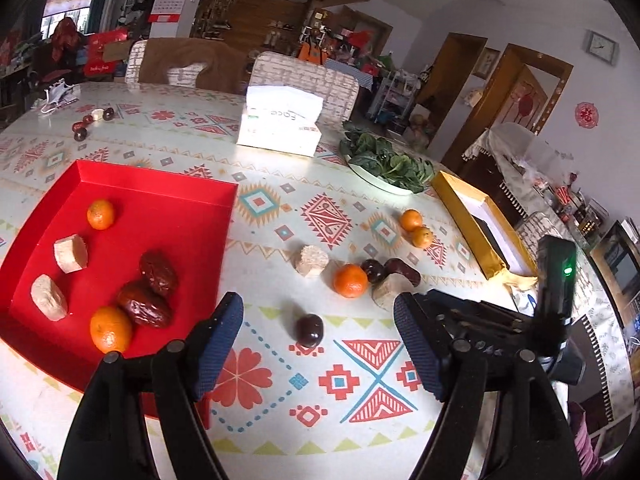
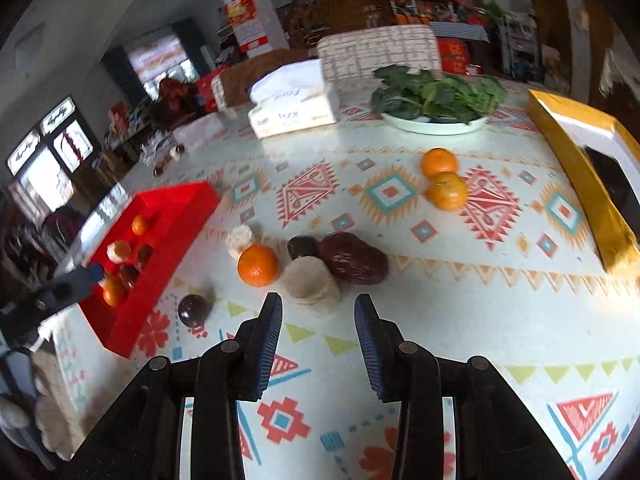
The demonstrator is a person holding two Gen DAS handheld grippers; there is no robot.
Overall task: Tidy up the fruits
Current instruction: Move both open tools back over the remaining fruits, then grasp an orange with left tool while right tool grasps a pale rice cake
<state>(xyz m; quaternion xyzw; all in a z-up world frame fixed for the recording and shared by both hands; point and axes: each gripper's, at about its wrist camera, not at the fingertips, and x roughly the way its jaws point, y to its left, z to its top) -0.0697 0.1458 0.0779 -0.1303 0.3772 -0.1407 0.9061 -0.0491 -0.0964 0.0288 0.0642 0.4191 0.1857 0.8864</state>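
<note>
Both grippers, left (image 1: 318,344) and right (image 2: 318,338), hover with jaws apart and empty over the patterned table (image 1: 280,420). A dark plum (image 1: 309,330) lies between the left fingers; a red tray (image 1: 160,216) sits left, a tissue box (image 1: 282,122) far behind.

Tissue pack (image 1: 280,120) at 12 o'clock, plate of greens (image 1: 384,164) at 1, gold box (image 1: 476,220) at 2.

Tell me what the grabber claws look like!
Each gripper, left gripper and right gripper, has two black plastic arms with round rivets, tipped by ribbed dark-blue pads. The right one's black body carries a small green light.
</note>
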